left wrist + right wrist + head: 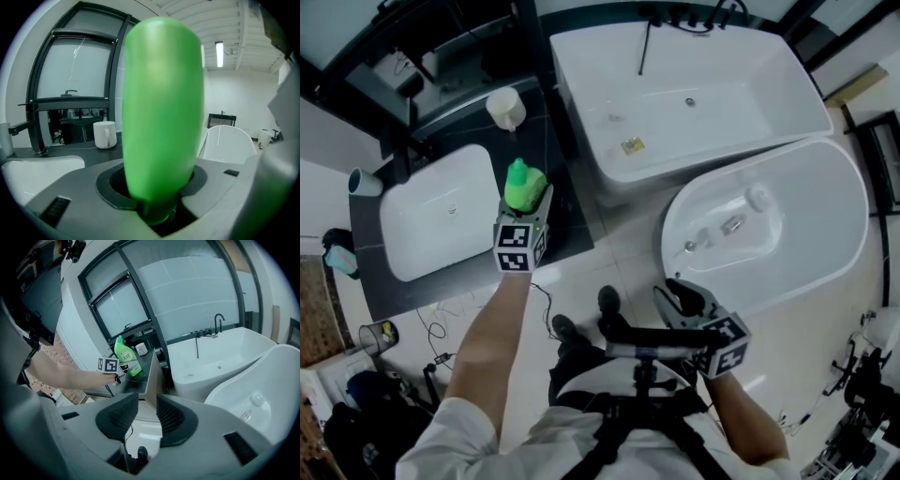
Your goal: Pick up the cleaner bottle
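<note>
Light shirt [478,436], sleeves end near the elbows. Dark trousers [577,370], black shoes [608,300]. Black harness straps [623,441] cross the chest. Left tongs [529,199]: grey body, with a cube [517,247] of black-and-white square markers at the rear. Right tongs [677,296]: darker body, same kind of marker cube [727,349]. Close up, the right tongs have a pale grey housing [56,446], dark ribbed pads [121,414] and small dark slots [70,416].

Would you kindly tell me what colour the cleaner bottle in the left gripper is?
Bright green; the bottle shows best in the left gripper view.
</note>
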`<state>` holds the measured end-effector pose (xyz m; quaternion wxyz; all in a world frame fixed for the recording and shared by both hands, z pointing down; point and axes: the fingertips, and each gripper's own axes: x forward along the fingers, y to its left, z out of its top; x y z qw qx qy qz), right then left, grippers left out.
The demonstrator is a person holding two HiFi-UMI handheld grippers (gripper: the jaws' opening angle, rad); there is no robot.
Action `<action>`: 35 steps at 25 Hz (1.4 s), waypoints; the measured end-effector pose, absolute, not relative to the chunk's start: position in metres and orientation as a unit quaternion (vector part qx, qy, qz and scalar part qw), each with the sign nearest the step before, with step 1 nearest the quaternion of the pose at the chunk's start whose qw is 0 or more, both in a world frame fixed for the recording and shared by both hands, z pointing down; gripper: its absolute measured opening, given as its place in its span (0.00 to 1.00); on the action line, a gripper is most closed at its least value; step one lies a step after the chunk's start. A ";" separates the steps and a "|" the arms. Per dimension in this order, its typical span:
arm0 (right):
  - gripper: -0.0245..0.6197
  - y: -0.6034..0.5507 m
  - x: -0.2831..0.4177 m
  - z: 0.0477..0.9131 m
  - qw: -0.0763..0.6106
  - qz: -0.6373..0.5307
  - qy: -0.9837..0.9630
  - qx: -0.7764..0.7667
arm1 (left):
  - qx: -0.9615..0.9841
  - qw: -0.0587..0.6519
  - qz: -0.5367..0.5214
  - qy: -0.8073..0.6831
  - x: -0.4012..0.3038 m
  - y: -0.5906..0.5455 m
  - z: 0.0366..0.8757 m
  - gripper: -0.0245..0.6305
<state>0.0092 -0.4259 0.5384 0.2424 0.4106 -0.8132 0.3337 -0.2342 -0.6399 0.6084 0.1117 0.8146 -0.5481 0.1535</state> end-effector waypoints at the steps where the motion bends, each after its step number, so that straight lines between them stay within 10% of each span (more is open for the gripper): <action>1: 0.23 -0.424 0.010 0.539 0.244 0.335 -0.812 0.410 | 0.815 0.112 0.154 -0.547 -0.234 -0.639 0.609 0.32; 35: 0.22 -0.419 -0.016 0.520 0.181 0.321 -0.849 0.378 | 0.804 0.104 0.123 -0.572 -0.248 -0.623 0.512 0.31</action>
